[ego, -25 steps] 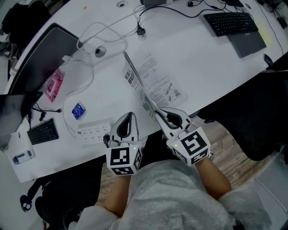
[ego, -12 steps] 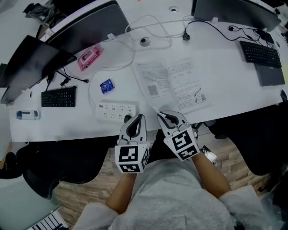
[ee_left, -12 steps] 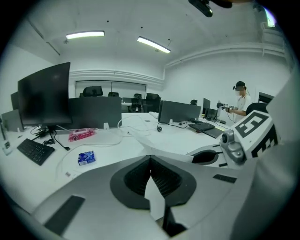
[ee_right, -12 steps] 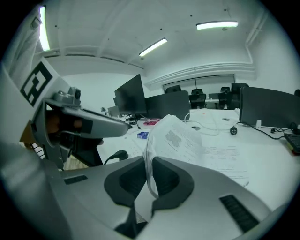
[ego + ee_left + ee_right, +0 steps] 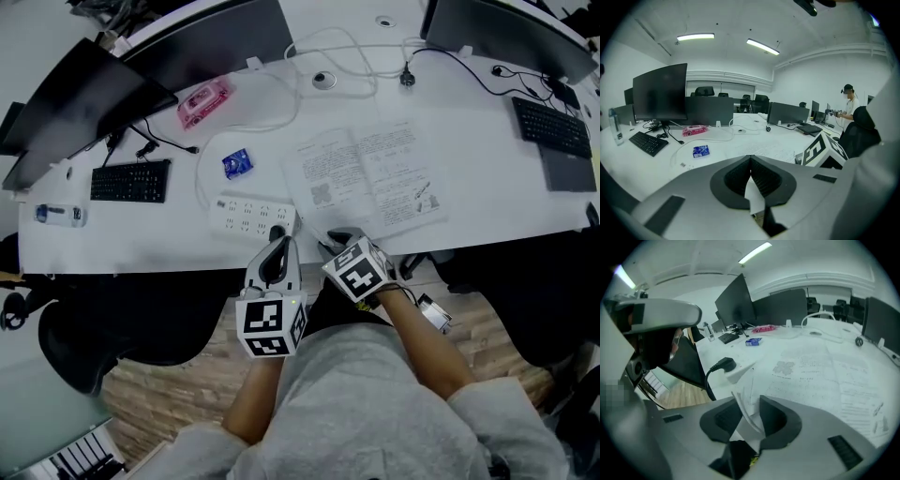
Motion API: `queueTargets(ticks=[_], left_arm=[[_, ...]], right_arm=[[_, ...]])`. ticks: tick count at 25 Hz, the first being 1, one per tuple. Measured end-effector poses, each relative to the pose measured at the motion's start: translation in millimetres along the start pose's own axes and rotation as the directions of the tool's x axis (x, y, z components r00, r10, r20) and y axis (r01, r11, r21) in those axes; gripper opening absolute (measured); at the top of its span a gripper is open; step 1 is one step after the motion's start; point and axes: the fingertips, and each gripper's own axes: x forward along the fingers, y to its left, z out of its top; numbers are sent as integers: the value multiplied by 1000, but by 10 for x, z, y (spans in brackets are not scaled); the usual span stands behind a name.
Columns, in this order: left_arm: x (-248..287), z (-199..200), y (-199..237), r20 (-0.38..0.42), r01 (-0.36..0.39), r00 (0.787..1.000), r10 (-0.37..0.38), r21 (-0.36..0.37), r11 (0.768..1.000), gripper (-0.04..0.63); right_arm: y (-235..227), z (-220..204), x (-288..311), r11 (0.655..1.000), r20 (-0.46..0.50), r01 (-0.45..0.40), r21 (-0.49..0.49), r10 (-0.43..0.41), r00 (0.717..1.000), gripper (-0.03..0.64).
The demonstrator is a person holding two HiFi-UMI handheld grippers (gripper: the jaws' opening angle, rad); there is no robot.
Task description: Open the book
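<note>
Book (image 5: 366,183): lying open and flat, printed pages up, on white desk (image 5: 487,178), close to its front edge, just right of power strip (image 5: 251,217). Right gripper (image 5: 330,239): at the book's near-left corner, jaws opening, curled page edges standing loose between them, pads not pressing. Left gripper (image 5: 278,246): beside the right one, at the desk's front edge by the strip's plugged end, jaws closed together. Further back on desk: blue packet (image 5: 237,163), pink packet (image 5: 204,101), keyboard (image 5: 131,180).
</note>
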Motion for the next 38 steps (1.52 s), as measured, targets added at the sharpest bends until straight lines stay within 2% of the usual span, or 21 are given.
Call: queueTargets(ticks=[5,7,9,10,12,13,14,17,19,22,25,28,30,32,35,38], left_arm=[[-31,47,38,9,-1,1000,1,0,1000,9],[-24,56,30,10,6,1000,-6,3,1000,9],[-15,79,6,14,13,1000,-14,9,1000,9],[-12,94,-9,16,16,1000,-17,12,1000,9],[-18,115,-48,21,24,999,-24,20,1000,9],[-26,122,-70,24,29,999,-30,26,999,9],[-34,133,-90,28,35,999,-36,31,999,9],[-68,152,-131,40,51,998,-52,43,998,9],[-103,150,-157,47,56,997,-59,50,997,9],[-150,212,-234,66,74,995,-79,68,995,9],[-209,284,-325,92,97,990,-106,94,991,9],[-284,345,-435,115,121,984,-135,119,986,9],[-347,398,-533,133,143,978,-160,130,981,9],[-423,458,-642,154,163,970,-186,146,976,9],[-539,527,-812,177,194,958,-224,175,965,9],[-635,585,-953,197,215,947,-252,192,958,9]], right_arm=[[43,-36,-1,968,21,-142,208,141,990,185],[52,-26,-30,957,41,-165,240,160,986,201],[111,-6,-77,952,72,-197,232,185,980,210],[169,5,-103,938,99,-242,250,224,970,210],[308,-9,-146,867,158,-362,344,326,932,210],[354,-32,-162,833,180,-399,384,356,917,210],[374,-61,-175,821,190,-407,402,360,914,210],[357,-141,-238,862,180,-354,364,307,934,210],[319,-126,-370,881,216,-336,332,275,937,209],[178,-13,-774,889,316,-334,314,234,919,201],[51,106,-1390,898,423,-347,272,212,881,171],[-95,154,-2089,934,513,-276,226,127,849,133],[-214,106,-2527,964,547,-160,210,19,837,113],[-306,-2,-2908,980,545,-10,199,-102,832,85],[-361,-224,-3400,963,509,197,182,-264,819,66],[-348,-419,-3818,938,495,295,183,-347,797,58]])
